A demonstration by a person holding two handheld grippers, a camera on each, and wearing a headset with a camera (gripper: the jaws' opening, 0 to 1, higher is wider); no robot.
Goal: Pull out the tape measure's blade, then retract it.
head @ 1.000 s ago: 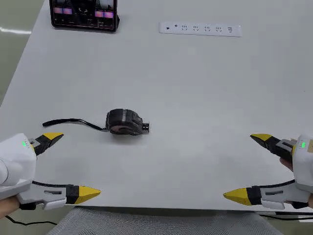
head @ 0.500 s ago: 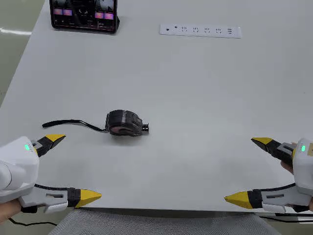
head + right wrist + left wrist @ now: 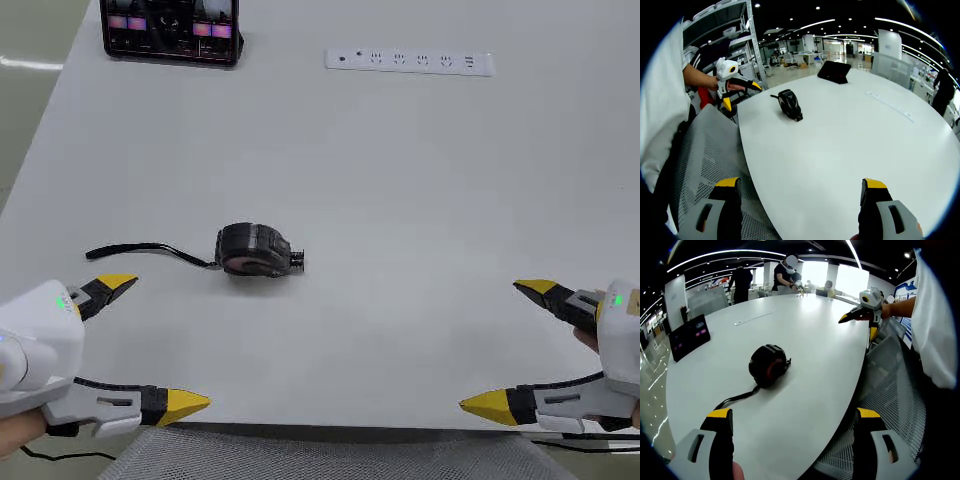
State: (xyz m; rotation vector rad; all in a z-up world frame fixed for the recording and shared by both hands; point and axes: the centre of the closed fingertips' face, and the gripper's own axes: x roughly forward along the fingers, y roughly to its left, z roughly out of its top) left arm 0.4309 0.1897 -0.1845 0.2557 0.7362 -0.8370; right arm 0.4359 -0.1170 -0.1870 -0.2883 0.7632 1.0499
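Observation:
A black tape measure [image 3: 256,250] lies on the white table [image 3: 400,180], its blade hook facing right and a black wrist strap [image 3: 145,249] trailing to the left. It also appears as the tape measure [image 3: 768,365] in the left gripper view and as the tape measure [image 3: 790,104] in the right gripper view. My left gripper [image 3: 158,342] hovers open at the table's near left edge, apart from the tape. My right gripper [image 3: 510,345] stands open at the near right edge, nothing between its yellow fingertips [image 3: 486,404].
A dark tablet [image 3: 172,28] stands at the far left of the table. A white power strip [image 3: 410,61] lies at the far side. A grey mesh chair back [image 3: 330,455] sits just below the table's near edge. People stand in the background of the left gripper view.
Both grippers have sunk slightly toward the near edge in the head view. The tape measure has not moved.

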